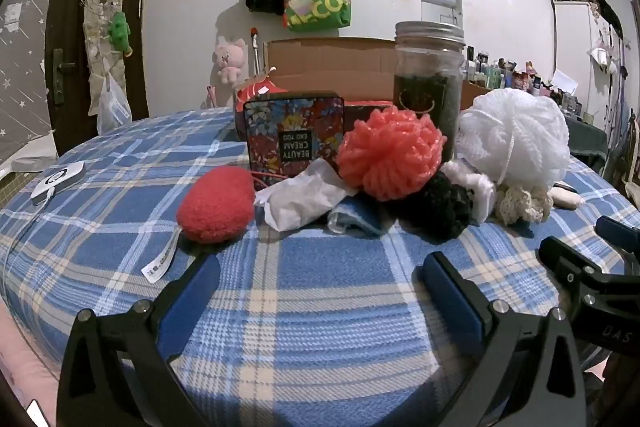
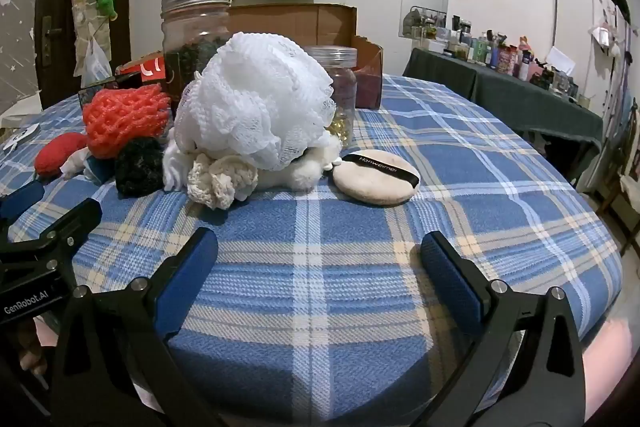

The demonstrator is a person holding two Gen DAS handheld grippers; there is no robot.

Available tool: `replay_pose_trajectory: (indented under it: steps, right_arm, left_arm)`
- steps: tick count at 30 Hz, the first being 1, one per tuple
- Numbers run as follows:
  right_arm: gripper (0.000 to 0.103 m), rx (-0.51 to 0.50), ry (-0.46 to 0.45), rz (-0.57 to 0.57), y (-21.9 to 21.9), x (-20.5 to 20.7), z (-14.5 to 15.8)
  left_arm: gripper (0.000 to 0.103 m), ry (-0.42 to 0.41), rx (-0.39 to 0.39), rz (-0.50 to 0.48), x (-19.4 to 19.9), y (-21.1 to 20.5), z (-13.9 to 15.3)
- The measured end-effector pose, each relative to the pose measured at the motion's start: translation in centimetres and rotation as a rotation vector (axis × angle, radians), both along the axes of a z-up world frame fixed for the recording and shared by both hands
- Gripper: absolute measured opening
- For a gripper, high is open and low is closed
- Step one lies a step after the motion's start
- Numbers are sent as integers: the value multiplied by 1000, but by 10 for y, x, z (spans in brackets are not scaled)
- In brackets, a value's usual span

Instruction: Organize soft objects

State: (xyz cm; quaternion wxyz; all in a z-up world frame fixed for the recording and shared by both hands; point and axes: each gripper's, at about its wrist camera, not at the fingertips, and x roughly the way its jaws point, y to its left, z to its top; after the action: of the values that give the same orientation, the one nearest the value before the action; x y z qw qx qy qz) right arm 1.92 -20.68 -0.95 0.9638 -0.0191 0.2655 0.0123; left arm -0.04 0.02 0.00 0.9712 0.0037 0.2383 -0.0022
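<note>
Blue plaid cloth is covering the surface (image 1: 320, 291), and behind it a cardboard box (image 1: 332, 67) is standing open toward a cluttered bedroom wall; a heap of soft things is sitting between the box and both grippers, mixed with hard ones, namely a floral tin (image 1: 294, 135) and a tall glass jar (image 1: 430, 83). Nothing is being held; the left gripper (image 1: 320, 291) is hovering with its jaws spread wide and empty, and the right gripper (image 2: 318, 267) is doing the same, each pointing down at bare cloth short of the heap.

Ahead of the left gripper and a little to its left, the red felt ball (image 1: 216, 205) is lying nearest, apart from the tin, with a crumpled white wrapper (image 1: 300, 199) just beside it; the orange yarn pompom (image 1: 390, 153) is leaning on the black pompom (image 1: 438, 205) further right. Ahead of the right gripper, the white mesh bath puff (image 2: 256, 103) is piling over a cream crocheted scrunchie (image 2: 220, 183), and the round powder puff (image 2: 376, 177) is lying flat and alone to the right, well clear of the smaller jar (image 2: 340, 91).

All of these are probably handling as light, squashy and forgiving; a pinch across the middle should be holding the ball or pompoms, while the mesh puff is likely snagging its neighbours, so its top bulk looks safest; the flat powder puff is probably wanting an edge-on grip. The glass jars are the fragile risk.
</note>
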Motion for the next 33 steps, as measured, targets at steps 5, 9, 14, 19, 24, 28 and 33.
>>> replay_pose_trajectory:
  steps: [5,9,14,19,24,28,33]
  right_arm:
    - [103,-6,0,1,0,0,0]
    - [103,-6,-1,2,0,0,0]
    - [103,-5,-1,1,0,0,0]
    - [103,-4,0,0,1,0,0]
    - [103,-5,0,0,1,-1,0]
    - [103,-5,0,1,1,-1,0]
    - [103,-5,0,0,1,-1,0]
  left_arm:
    - [103,7,-3,-1,0,0,0]
    - [103,8,-4,0,0,0,0]
    - [103,9,-4,-1,0,0,0]
    - [103,10,-4,-1,0,0,0]
    - [103,10,-5,-1,0,0,0]
    - [103,10,-5,-1,0,0,0]
    - [103,10,-5,-1,0,0,0]
